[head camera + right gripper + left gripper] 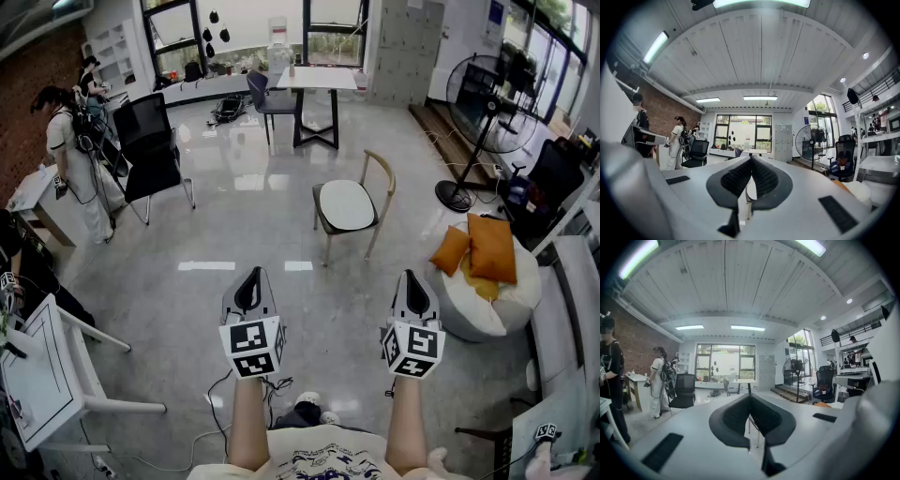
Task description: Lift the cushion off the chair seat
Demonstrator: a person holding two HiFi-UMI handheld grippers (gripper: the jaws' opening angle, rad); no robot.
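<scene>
At the left, our left gripper [251, 279] has its jaws pressed together with nothing between them. From it the white cushion [347, 204] lies at about 1 o'clock, flat on the seat of the wooden chair [382, 183] and well apart from us. We judge this cushion to be thin, soft and light, so it will probably bend when lifted, and a good place to take it is the near rim, with one gripper at each side. At the right, our right gripper [413, 281] is also closed on nothing, with the cushion at about 11 o'clock from it.
</scene>
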